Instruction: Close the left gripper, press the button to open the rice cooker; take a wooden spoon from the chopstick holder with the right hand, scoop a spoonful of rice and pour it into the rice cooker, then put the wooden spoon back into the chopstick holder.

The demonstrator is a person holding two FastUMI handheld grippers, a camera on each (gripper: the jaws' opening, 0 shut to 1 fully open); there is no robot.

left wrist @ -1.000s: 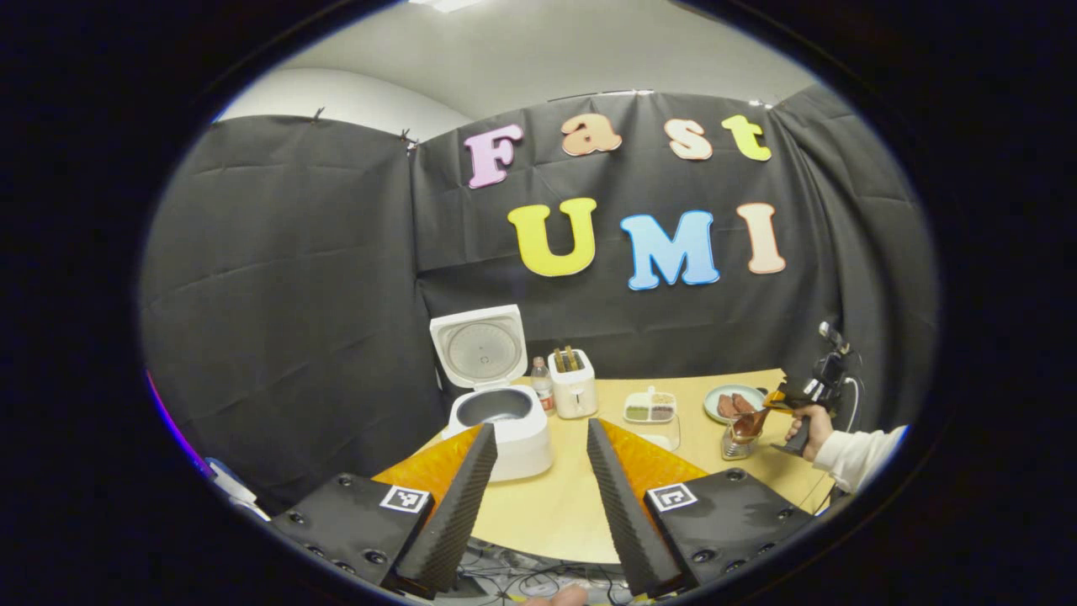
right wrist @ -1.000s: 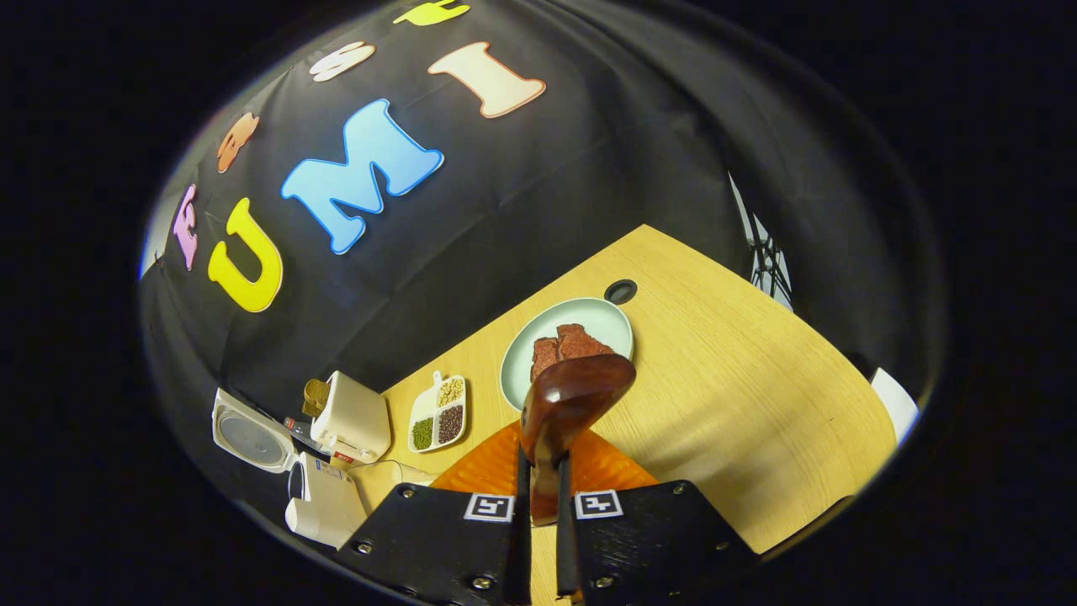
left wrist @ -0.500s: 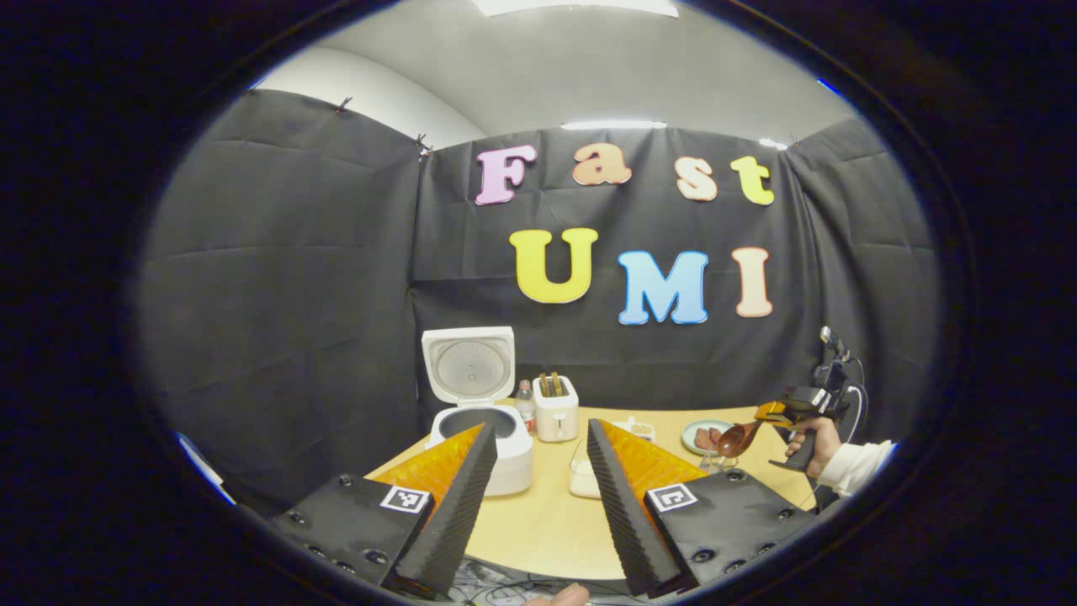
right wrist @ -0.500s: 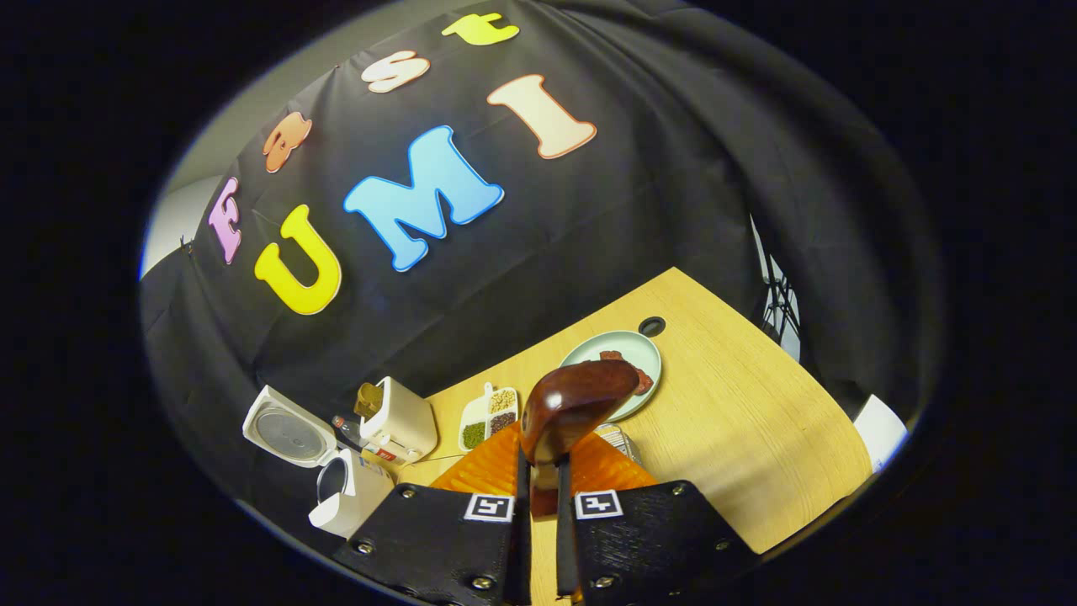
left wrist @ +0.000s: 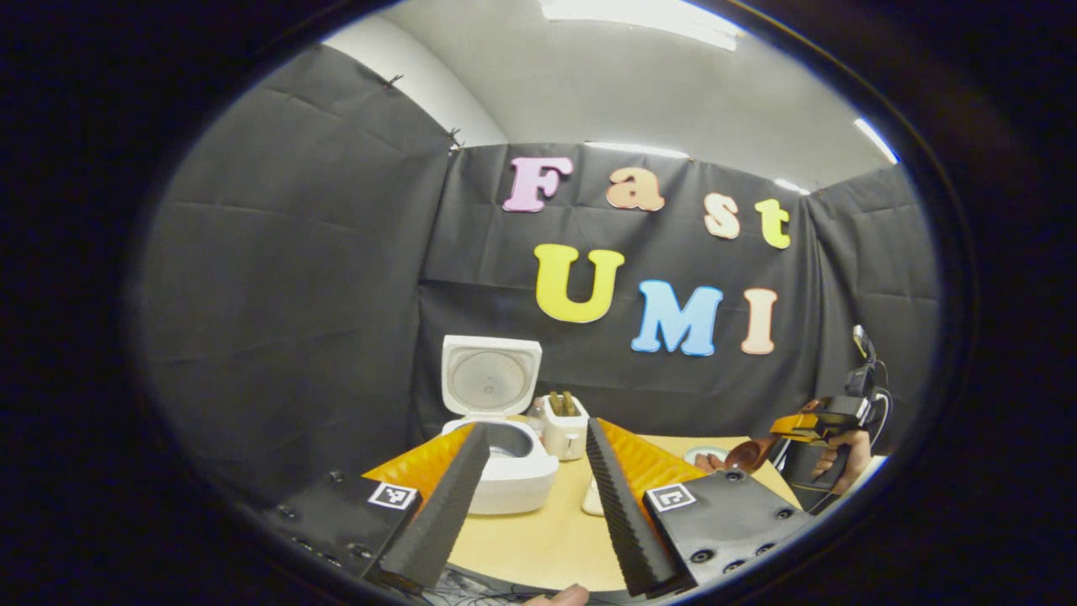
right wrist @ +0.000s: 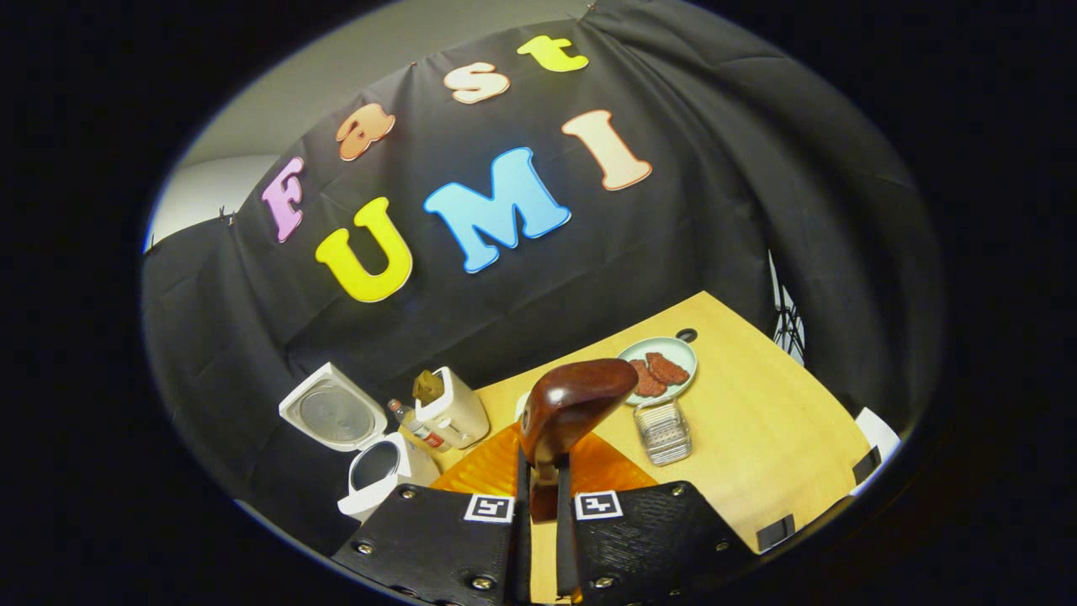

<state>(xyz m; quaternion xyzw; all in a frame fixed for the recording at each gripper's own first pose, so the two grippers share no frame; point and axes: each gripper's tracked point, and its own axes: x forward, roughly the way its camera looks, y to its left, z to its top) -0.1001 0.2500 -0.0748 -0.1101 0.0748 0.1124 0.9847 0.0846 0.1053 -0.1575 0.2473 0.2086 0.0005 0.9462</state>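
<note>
Plate of red meat slices [right wrist: 660, 368] on the wooden table [right wrist: 757, 421], toaster [right wrist: 454, 408] beside a small bottle [right wrist: 412, 425].

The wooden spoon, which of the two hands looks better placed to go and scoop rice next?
The right. Its tool is shut on the wooden spoon, lifted above the table. The left tool is open, holding nothing, facing the rice cooker with its lid up.

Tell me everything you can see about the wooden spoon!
The wooden spoon is dark reddish-brown and glossy, like polished wood. Its rounded bowl sticks up and forward, above the table. The right gripper is shut on its handle, both fingers pressing it, so little of the handle shows. Whether the bowl carries any rice cannot be told. In the left gripper view the spoon is lifted off the table.
</note>
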